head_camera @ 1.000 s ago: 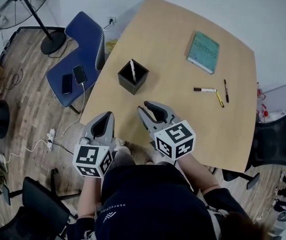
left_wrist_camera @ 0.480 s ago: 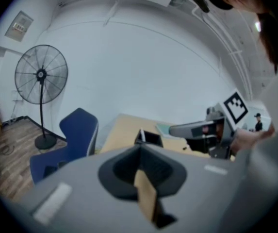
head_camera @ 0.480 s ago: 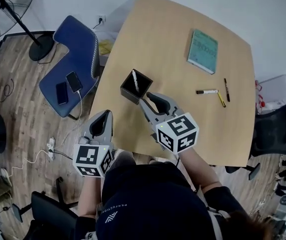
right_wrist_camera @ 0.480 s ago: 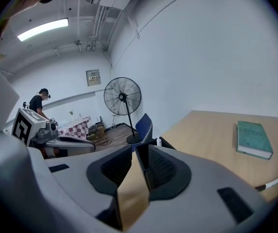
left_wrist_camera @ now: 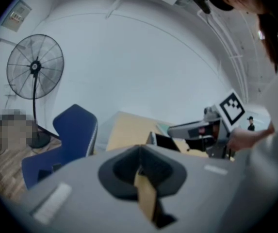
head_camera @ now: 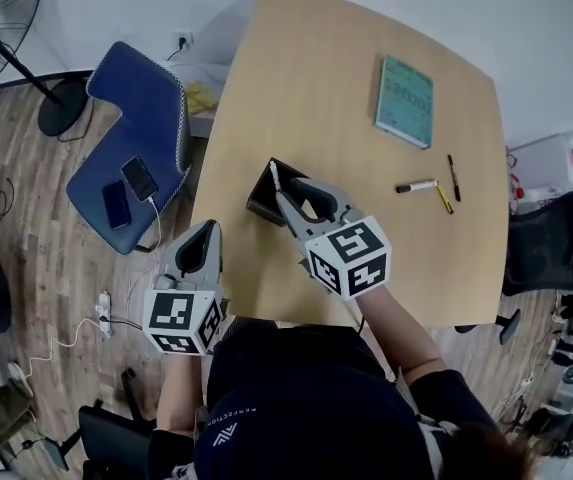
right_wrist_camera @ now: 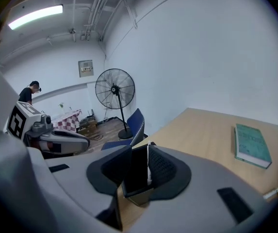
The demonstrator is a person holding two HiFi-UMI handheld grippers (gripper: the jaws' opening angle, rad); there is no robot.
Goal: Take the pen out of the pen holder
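Two grippers: the right one does the job, the left one is idle.
Right gripper: jaws spread, nothing pinched. The tips are at the near rim of the pen holder, centre of the head view.
Pen holder: black square box, upright, near the left edge of the table. In my right gripper view it sits in the gap between my jaws.
Pen: white, in the holder, top poking above the rim. In the right gripper view it sits just right of centre, close to one jaw's inner face.
Left gripper: jaws pressed together, empty. It is at the lower left of the head view, by the table edge, apart from the holder.
Step, my read: lining up the pinch; pen not yet gripped.
Do it well: I shift sideways so only the pen shaft, not the holder wall, lies between my jaws. I come in above the rim, pinch the exposed top, then lift straight up along the pen's lean.
Risk: the holder looks light, so a jaw that catches its wall may drag or tip it. My left gripper could brace it.
Clutter: book and loose pens at the upper right, well apart, no bother.
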